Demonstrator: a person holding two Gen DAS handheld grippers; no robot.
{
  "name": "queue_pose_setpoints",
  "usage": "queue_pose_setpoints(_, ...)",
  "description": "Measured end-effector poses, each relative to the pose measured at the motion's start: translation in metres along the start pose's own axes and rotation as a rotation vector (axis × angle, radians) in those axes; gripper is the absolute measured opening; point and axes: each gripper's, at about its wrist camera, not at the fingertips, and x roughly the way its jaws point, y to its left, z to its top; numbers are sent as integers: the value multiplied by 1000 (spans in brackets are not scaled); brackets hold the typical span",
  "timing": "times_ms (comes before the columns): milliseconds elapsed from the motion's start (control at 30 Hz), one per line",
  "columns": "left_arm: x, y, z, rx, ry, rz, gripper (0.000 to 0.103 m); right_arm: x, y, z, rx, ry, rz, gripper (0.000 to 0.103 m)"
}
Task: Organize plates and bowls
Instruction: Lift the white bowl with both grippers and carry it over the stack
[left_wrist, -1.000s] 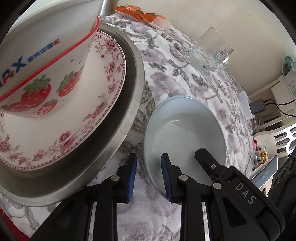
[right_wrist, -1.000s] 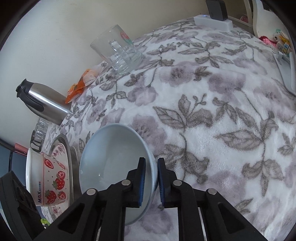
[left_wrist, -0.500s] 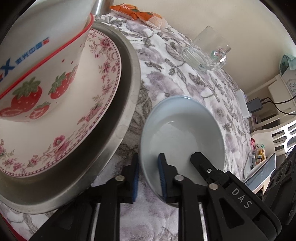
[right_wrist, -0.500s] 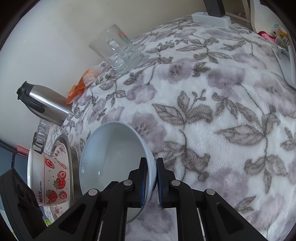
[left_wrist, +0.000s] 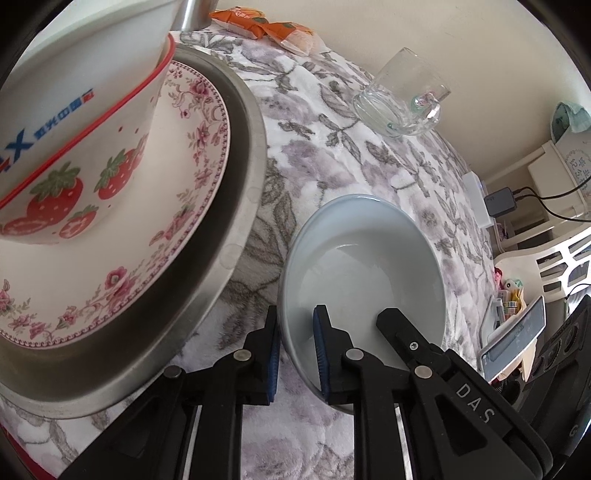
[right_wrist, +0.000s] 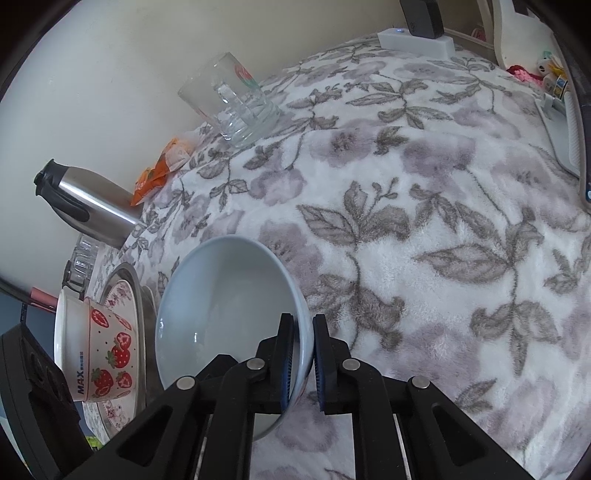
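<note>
A pale blue bowl (left_wrist: 362, 269) sits on the floral cloth; it also shows in the right wrist view (right_wrist: 225, 306). My left gripper (left_wrist: 295, 350) straddles its near-left rim, one finger inside and one outside, closed on it. My right gripper (right_wrist: 303, 356) is shut on its right rim; it shows in the left wrist view (left_wrist: 391, 325) reaching into the bowl. To the left, a strawberry bowl (left_wrist: 70, 147) stands on a rose-patterned plate (left_wrist: 155, 251) inside a steel dish (left_wrist: 229, 236). The same stack shows in the right wrist view (right_wrist: 99, 350).
A glass mug (right_wrist: 232, 103) stands at the back by the wall. Orange snack packets (left_wrist: 269, 27) and a steel thermos (right_wrist: 85, 206) lie at the back left. A white power strip (right_wrist: 417, 42) sits at the far edge. The cloth (right_wrist: 424, 240) stretches to the right.
My left gripper has closed from wide open onto the blue bowl's rim. My right gripper has kept its hold on the opposite rim. The bowl has barely shifted.
</note>
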Motion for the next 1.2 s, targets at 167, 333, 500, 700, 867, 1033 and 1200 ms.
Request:
queue_pose_setpoints(167, -5, -5, -1, 19, -2, -16, 18, -7, -3, 0, 3, -12, -2, 12)
queue_pose_setpoints(333, -12, -13, 0, 47, -7, -44, 18, -22, -1, 3, 6, -48, -3, 12)
queue_pose_setpoints(500, -31, -24, 4, 81, -42, -80, 18, -43, 6, 6, 1, -96, 13, 12)
queue_pose_setpoints(700, -58, -29, 10, 110, -86, -128, 18, -70, 22, 8, -21, -153, 24, 12)
queue_pose_setpoints(867, -82, -31, 14, 136, -130, -153, 19, -91, 40, 7, -57, -200, 39, 12)
queue_pose_setpoints(1033, -104, -29, 19, 159, -168, -176, 19, -108, 56, 6, -81, -238, 54, 12)
queue_pose_setpoints(1200, -122, -24, 24, 172, -196, -194, 19, -118, 72, 4, -99, -261, 66, 12)
